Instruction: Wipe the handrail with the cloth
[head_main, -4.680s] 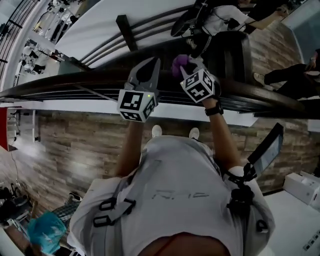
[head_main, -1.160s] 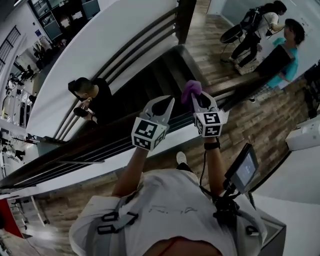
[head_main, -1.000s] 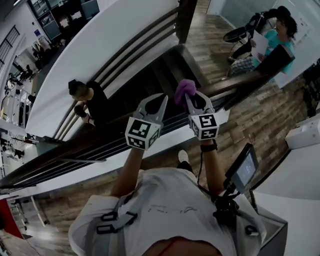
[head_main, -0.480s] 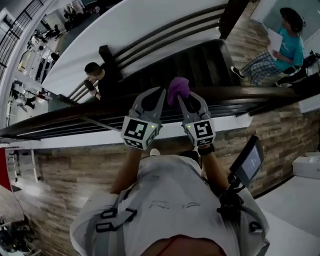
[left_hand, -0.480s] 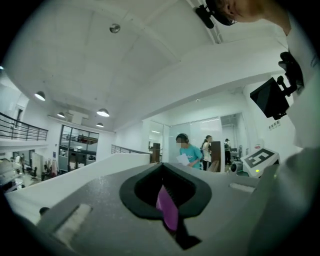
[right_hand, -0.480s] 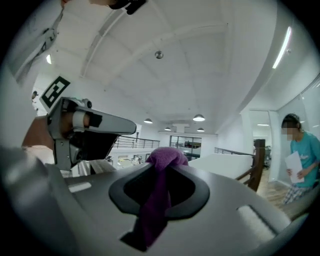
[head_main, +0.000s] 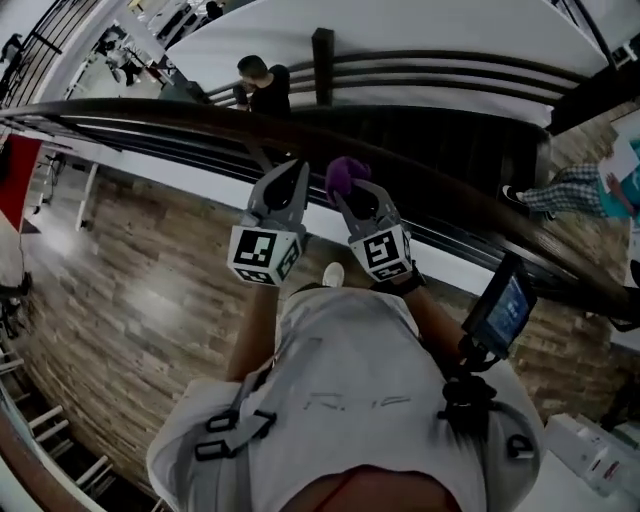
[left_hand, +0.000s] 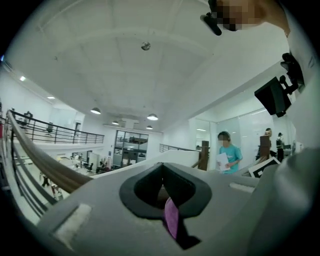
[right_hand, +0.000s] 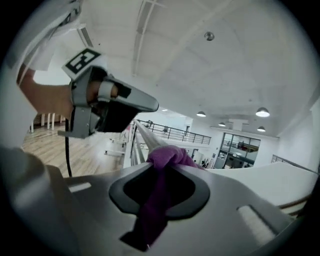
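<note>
The dark wooden handrail (head_main: 150, 113) curves from the upper left to the right edge of the head view. A purple cloth (head_main: 344, 171) bunches at the tips of my right gripper (head_main: 347, 188), which is shut on it just on the near side of the rail; whether they touch is unclear. In the right gripper view the cloth (right_hand: 169, 155) hangs down between the jaws, with the handrail (right_hand: 144, 137) running away behind it. My left gripper (head_main: 297, 168) is shut beside the right one, holding nothing I can make out. A thin purple sliver (left_hand: 171, 220) shows in its jaw slit.
Beyond the rail a staircase (head_main: 440, 140) drops away, and a person in black (head_main: 262, 85) stands on it. A person in teal with papers (head_main: 615, 175) is at the right edge. A small screen (head_main: 500, 308) hangs at my right side. Wooden floor (head_main: 120, 300) lies left.
My view has swung left along the handrail, so the rail now arcs from the upper left. Both grippers stayed side by side, the right one still holding the cloth.
</note>
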